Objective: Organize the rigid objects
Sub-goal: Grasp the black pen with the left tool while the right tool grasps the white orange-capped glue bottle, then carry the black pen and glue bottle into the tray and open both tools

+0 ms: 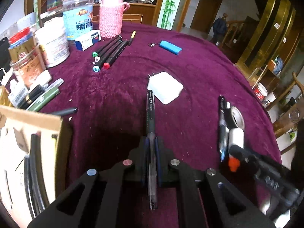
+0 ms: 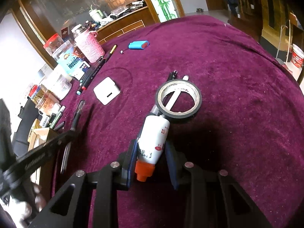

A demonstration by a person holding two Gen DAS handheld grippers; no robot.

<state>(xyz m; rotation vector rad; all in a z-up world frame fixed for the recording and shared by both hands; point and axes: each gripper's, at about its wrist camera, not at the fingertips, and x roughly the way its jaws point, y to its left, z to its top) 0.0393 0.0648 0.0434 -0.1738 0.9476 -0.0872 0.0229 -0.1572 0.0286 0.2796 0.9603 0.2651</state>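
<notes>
From the left wrist, the left tongs (image 1: pixel 151 144) are gripping a black gel pen (image 1: pixel 150 114) beside the cardboard box (image 1: pixel 38 117), already holding pens; markers (image 1: pixel 108 55) and a charger (image 1: pixel 165 89) are still lying loose on the surface (image 1: pixel 209 72). From the right wrist, the right tongs (image 2: pixel 152 152) are clamping a white glue bottle (image 2: pixel 154 134), its base touching the tape roll (image 2: pixel 178 96), with open cloth lying to the right before the surface's edge.

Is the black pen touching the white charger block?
Cannot tell. In the left wrist view the pen tip overlaps the charger edge, but the held pen may hover above it.

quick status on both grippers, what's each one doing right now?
Left gripper: shut on a black pen.
Right gripper: shut on a white glue bottle with an orange cap.
</notes>
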